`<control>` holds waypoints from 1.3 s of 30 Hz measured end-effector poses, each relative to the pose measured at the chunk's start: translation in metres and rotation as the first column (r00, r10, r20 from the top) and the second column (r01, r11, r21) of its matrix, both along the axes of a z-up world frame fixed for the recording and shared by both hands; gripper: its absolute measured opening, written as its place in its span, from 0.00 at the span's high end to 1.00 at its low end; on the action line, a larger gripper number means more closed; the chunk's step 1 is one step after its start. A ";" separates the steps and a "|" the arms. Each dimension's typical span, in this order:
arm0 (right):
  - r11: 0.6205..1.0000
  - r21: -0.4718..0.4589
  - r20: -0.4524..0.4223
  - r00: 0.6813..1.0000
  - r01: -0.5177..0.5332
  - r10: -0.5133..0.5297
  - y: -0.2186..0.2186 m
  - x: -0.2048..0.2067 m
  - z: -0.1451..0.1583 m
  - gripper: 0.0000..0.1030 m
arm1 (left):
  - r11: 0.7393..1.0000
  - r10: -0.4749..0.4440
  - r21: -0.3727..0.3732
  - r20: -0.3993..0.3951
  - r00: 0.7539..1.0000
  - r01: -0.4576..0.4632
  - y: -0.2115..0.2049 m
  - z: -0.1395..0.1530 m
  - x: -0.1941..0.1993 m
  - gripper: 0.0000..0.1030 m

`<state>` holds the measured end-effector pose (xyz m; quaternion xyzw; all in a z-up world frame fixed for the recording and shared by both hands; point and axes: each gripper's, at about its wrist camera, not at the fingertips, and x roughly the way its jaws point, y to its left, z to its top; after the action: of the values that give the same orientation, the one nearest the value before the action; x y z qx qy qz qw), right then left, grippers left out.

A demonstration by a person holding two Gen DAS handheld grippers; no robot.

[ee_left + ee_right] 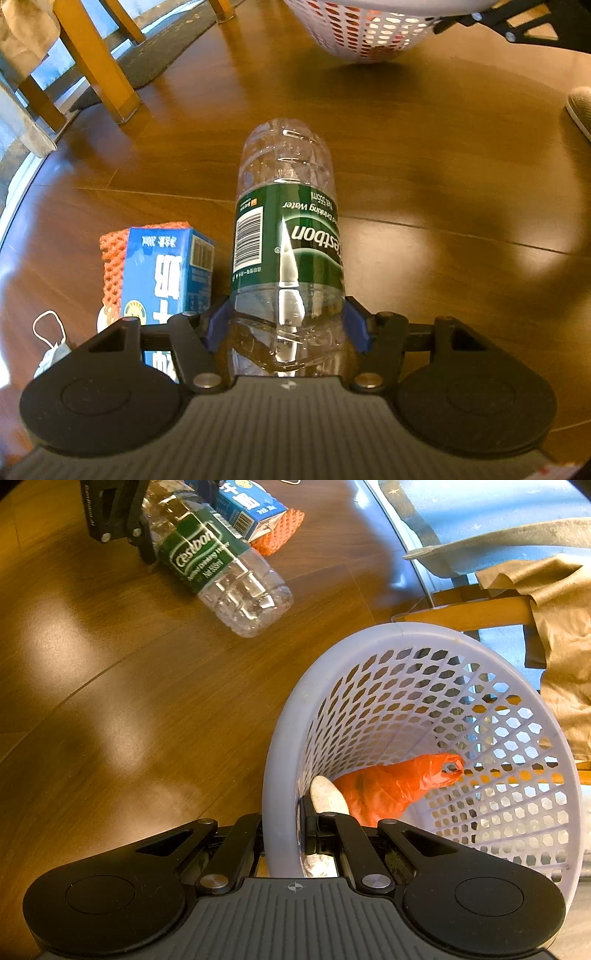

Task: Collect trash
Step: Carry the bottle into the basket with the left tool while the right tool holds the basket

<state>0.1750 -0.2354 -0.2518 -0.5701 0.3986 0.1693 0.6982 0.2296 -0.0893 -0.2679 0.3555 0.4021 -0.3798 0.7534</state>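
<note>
We work over a glossy wooden floor. Nearest, our left gripper is clamped on the shoulder of the plastic bottle: empty, light, slick and crushable, so the ribbed section just below the label seems the safest hold. Our right gripper pinches the basket rim. Beyond lie a blue carton and orange netting.

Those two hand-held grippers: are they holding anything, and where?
Left hand-held gripper clamps the clear plastic water bottle with green label near its neck end. Right hand-held gripper pinches the pale lavender perforated plastic basket rim.
</note>
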 end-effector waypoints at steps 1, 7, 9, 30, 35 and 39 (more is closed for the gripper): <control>1.000 0.000 0.000 1.000 0.000 0.000 0.000 0.000 0.000 1.00 | 1.000 -0.004 0.002 0.000 1.000 0.004 0.000 0.002 -0.001 0.43; 1.000 -0.004 0.004 1.000 -0.004 0.004 0.001 0.002 0.001 1.00 | 1.000 0.016 -0.025 -0.013 1.000 -0.017 0.010 0.024 -0.008 0.43; 1.000 -0.008 0.006 1.000 -0.007 0.007 0.002 0.002 0.000 1.00 | 0.999 0.022 -0.029 -0.009 1.000 -0.022 0.013 0.033 -0.011 0.43; 0.998 -0.036 -0.002 0.999 -0.046 0.046 0.001 0.003 -0.002 1.00 | 0.984 -0.118 -0.106 0.195 0.974 0.141 -0.020 0.158 -0.009 0.42; 0.998 -0.037 -0.005 0.998 -0.056 0.056 0.000 0.003 -0.001 1.00 | 0.963 -0.234 -0.086 0.197 0.952 0.255 -0.059 0.175 -0.012 0.42; 0.998 -0.034 -0.004 0.998 -0.059 0.059 0.000 0.003 0.000 1.00 | 0.945 -0.300 -0.070 0.209 0.931 0.320 -0.091 0.181 -0.008 0.42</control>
<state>0.1783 -0.2358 -0.2522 -0.5932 0.3855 0.1840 0.6824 0.2218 -0.1804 -0.0869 0.4105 0.2450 -0.4776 0.7371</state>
